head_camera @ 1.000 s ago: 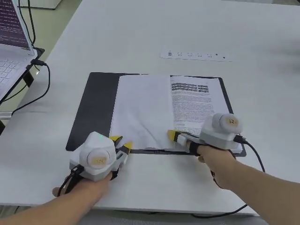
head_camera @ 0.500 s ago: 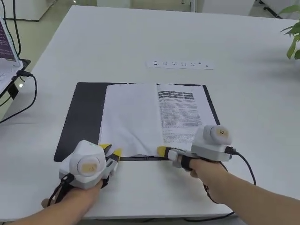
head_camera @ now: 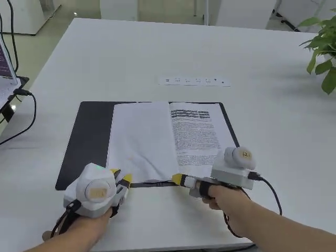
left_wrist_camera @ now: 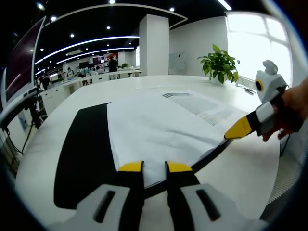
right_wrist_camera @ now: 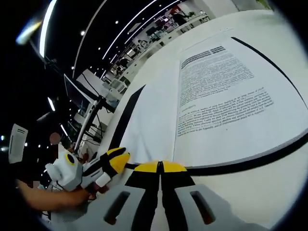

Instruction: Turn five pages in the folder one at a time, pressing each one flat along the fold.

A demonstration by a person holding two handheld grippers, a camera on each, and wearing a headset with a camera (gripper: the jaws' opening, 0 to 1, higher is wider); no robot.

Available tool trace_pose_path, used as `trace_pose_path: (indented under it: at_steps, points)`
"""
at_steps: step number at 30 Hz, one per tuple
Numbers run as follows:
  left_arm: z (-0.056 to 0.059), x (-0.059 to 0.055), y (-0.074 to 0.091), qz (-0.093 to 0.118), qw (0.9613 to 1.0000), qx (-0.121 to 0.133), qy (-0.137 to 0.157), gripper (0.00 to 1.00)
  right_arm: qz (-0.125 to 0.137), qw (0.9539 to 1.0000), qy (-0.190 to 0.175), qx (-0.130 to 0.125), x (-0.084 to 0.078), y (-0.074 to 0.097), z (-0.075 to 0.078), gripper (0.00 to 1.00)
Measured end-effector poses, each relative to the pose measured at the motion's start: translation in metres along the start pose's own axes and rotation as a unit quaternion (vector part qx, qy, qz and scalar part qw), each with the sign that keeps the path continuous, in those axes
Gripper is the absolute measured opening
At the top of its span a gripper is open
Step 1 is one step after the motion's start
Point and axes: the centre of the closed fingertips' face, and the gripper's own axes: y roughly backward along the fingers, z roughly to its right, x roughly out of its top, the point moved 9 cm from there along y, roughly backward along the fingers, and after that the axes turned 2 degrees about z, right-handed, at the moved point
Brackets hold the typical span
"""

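Lying open on the table (head_camera: 273,131), the folder (head_camera: 89,136) shows us a blank page (head_camera: 139,139) and a printed page (head_camera: 197,131). At its near edge we note the left gripper (head_camera: 120,177), jaws slightly apart, and the right gripper (head_camera: 177,180), jaws together.

Work surface: white table (head_camera: 157,47).
- Folder (head_camera: 92,142): black, lying open and flat; the landmark.
- Blank page (head_camera: 142,139): left of the folder's fold.
- Printed page (head_camera: 197,131): right of the fold.
- Left gripper (head_camera: 121,177): at the folder's near edge, below the blank page, yellow tips slightly apart.
- Right gripper (head_camera: 177,180): at the near edge by the fold, tips together.
- Power strip (head_camera: 194,81): beyond the folder's far edge.
- Plant (head_camera: 320,44): far right of the folder.
- Cable (head_camera: 26,113): left of the folder.
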Motion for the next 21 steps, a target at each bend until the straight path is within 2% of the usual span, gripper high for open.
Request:
trace_pose_path:
  at_steps: [4,8,12,14,15,17,18,20,21]
  points:
    - [0.000,0.001,0.000,-0.002,1.0000,0.001,0.001,0.16,-0.008,1.0000,0.001,0.002,-0.005,0.011,-0.002,0.00]
    - [-0.001,0.004,0.000,-0.014,0.9998,-0.002,0.011,0.16,-0.004,0.9998,-0.004,0.019,-0.002,0.030,-0.014,0.00]
    - [0.000,0.009,0.000,-0.035,0.9984,-0.020,0.041,0.22,-0.003,0.9995,-0.011,0.030,0.005,0.053,-0.031,0.00]
    - [0.001,0.012,0.004,-0.061,0.9954,-0.024,0.069,0.22,-0.007,0.9994,-0.013,0.030,0.007,0.063,-0.037,0.00]
    - [0.001,0.015,0.007,-0.079,0.9926,-0.027,0.089,0.21,-0.008,0.9994,-0.016,0.031,0.009,0.071,-0.040,0.00]
    - [0.002,0.017,0.012,-0.104,0.9858,-0.035,0.127,0.19,0.001,0.9992,-0.025,0.032,0.014,0.083,-0.044,0.00]
    - [0.004,0.020,0.017,-0.124,0.9785,-0.044,0.159,0.19,0.009,0.9990,-0.029,0.032,0.017,0.091,-0.048,0.00]
    - [0.004,0.024,0.026,-0.133,0.9720,-0.052,0.186,0.20,0.014,0.9994,-0.019,0.024,0.022,0.105,-0.053,0.00]
    - [0.003,0.027,0.030,-0.127,0.9733,-0.052,0.184,0.21,0.017,0.9997,-0.013,0.014,0.024,0.111,-0.054,0.00]
